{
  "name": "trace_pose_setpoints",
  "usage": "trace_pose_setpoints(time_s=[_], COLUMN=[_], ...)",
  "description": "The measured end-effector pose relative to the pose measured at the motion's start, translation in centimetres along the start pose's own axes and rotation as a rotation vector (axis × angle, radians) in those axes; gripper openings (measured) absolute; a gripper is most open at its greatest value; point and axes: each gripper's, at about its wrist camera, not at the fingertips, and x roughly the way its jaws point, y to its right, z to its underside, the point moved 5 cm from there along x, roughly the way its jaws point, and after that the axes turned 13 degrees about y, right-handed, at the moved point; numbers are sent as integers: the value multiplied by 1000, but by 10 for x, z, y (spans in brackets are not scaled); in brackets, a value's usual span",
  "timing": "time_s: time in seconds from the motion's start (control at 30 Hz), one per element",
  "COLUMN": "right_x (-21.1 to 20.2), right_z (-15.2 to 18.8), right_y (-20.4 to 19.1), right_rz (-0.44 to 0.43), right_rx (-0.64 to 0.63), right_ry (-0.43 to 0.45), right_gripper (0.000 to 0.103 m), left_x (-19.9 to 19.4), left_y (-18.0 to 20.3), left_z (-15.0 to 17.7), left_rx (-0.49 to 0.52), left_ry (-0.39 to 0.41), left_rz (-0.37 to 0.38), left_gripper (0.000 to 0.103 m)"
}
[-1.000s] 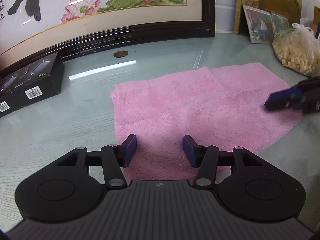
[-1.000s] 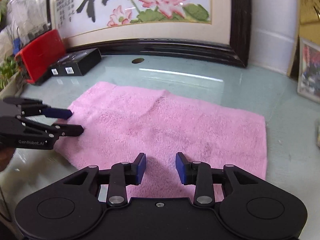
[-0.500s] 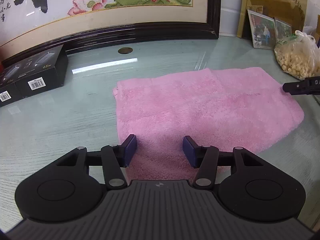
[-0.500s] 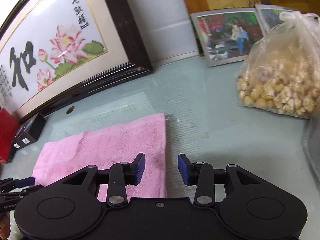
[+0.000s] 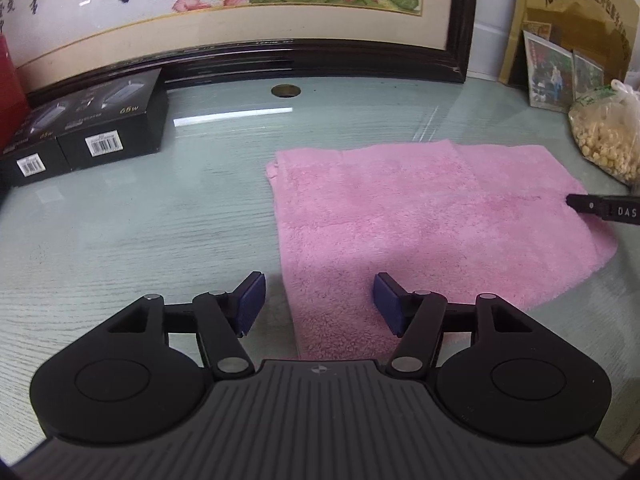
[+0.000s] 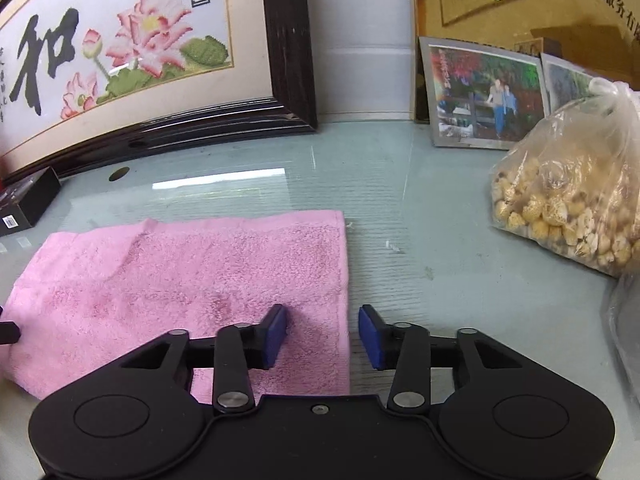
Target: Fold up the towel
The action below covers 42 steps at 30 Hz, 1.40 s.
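From my seat I count two black boxes [image 5: 86, 136] with barcode labels at the far left of the worktop [image 5: 140, 232], touching side by side below the one framed lotus embroidery [image 5: 248, 4] leaning at the back. A red object [image 5: 10, 76] shows at the left edge beside them; I cannot tell what it is. A small round brass-coloured fitting [image 5: 285, 90] sits in the glass near the frame.

The one pink towel [image 5: 424, 220] lies flat on the worktop, spread out, with a fold line running across its far part. My left hand-held gripper [image 5: 319, 303] is released, pads wide apart, straddling the towel's near-left edge: one pad over bare glass, the other over the cloth. Whether the pads touch the surface I cannot tell. The right hand-held gripper [image 6: 322, 337] is likewise released, straddling the towel's [image 6: 192, 280] right edge.

The left view alone shows both boxes whole and the tip of the other tool at the towel's right side. The right view alone shows clearly the two photographs [image 6: 488, 98] leaning on a gold plaque [image 6: 520, 4], and one clear bag of pale round nuts or pods [image 6: 568, 196] well apart from the towel. A second clear bag [image 6: 628, 320] edges in at far right.
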Motion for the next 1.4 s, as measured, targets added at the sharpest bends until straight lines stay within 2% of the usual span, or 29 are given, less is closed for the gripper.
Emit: trace_pose_setpoints(time_s=[0.03,0.13,0.37,0.57,0.77,1.07,1.4], right_x=[0,-1,-19,-44,-54,-34,-7], right_z=[0,-2,-26,-59,-78,-60,-33], right_y=[-2,-8,2,-19,-73,-159,-226], right_rz=[-12,-5,-18,-71,-196,-313,-331], right_rx=[7,2,136,128,84,25,-74], right_ry=[-3,-11,26,78,63,-3,-94], right_gripper=[10,8,7,7,7,7,7], left_x=[0,1,4,11,-9,-23,-26], left_y=[0,2,12,28,-2,-36,-34], left_z=[0,3,5,3,0,21,26], left_rx=[-2,20,58,94,4,29,106], left_ry=[-4,-9,3,15,51,35,66], left_rz=[2,8,45,91,105,113,142], left_gripper=[59,59,59,59,59,61,63])
